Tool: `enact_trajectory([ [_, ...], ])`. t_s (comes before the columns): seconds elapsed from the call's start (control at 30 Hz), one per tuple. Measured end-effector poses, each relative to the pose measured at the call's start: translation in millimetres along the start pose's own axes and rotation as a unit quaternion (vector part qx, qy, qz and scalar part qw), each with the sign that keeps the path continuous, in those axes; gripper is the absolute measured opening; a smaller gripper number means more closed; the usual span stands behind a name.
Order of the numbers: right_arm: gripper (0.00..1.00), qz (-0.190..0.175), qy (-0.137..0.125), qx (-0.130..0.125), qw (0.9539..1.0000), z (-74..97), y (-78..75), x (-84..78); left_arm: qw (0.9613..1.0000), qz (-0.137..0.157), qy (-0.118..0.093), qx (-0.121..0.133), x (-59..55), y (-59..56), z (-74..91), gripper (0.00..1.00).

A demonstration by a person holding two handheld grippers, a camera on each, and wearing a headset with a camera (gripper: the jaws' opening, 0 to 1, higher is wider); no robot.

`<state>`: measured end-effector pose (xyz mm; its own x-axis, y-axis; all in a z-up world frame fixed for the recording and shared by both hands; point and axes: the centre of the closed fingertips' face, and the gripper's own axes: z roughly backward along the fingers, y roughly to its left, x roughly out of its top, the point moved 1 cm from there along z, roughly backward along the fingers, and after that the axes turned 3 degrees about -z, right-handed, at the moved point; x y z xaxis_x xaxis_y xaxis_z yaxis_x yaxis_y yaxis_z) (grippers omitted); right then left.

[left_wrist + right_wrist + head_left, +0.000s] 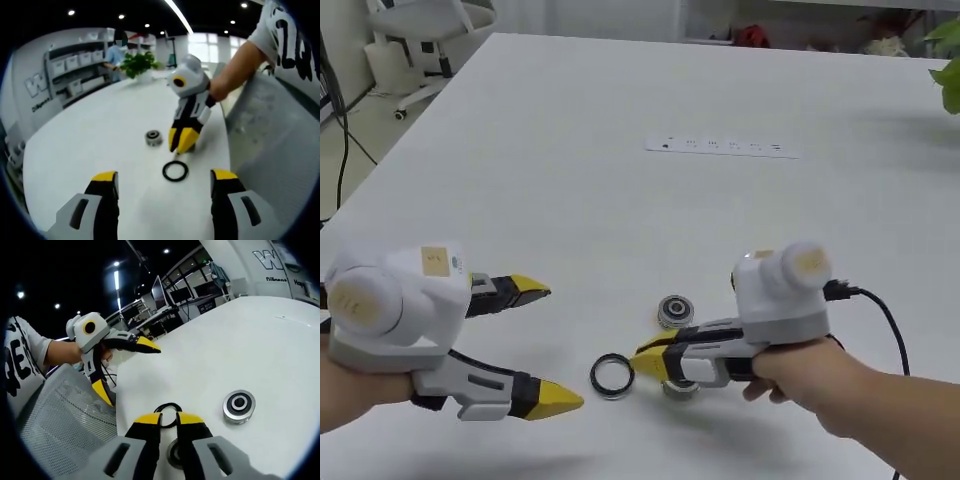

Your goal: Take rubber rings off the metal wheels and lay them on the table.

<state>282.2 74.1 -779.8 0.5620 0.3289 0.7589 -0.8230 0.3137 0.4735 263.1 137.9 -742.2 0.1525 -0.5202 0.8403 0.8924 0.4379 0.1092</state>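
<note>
Head view, from the left: the left gripper [560, 345] hovers over the white table [570, 180] with its jaws spread wide and nothing between them. Just right of its lower yellow tip, a black rubber ring [612, 376] lies flat on the table, off any wheel. The right gripper [642, 358] points left at the ring with its tips just beside it, and its jaws are drawn together to a thin slit. A metal wheel [680, 388] rests on the table under those jaws, partly hidden; I cannot tell whether the jaws touch it. A second metal wheel [674, 311] lies just behind the right gripper, apart from the ring; I cannot tell whether it wears a ring. Far back on the table lies a white power strip [722, 146].

Left gripper view puts the ring ahead of and between the spread jaws, with the right gripper's tips just beyond it. Right gripper view shows the ring just past the near-closed tips and the second wheel off to the right.
</note>
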Motion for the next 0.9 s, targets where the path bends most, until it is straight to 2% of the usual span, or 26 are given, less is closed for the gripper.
enact_trajectory([
  [0.47, 0.18, 0.026, -0.042, -0.005, 0.9988, 19.5, 5.6, 29.1, 1.0, -0.002, -0.008, 0.002, 9.2, 3.1, 1.7, 0.77],
  [0.6, 0.21, 0.034, -0.056, -0.013, 0.9977, 29.9, 3.6, 37.1, 0.9999, -0.002, -0.011, 0.003, 12.0, 4.6, 2.0, 0.77],
  [0.83, 0.25, 0.061, -0.075, -0.032, 0.9948, 51.9, 5.5, 51.2, 0.9997, -0.003, -0.023, 0.003, 24.1, 6.8, 4.8, 0.78],
  [0.9, 0.27, 0.071, -0.079, -0.037, 0.9937, 59.1, 1.1, 54.8, 0.9997, -0.002, -0.025, 0.002, 27.2, 7.7, 5.7, 0.78],
])
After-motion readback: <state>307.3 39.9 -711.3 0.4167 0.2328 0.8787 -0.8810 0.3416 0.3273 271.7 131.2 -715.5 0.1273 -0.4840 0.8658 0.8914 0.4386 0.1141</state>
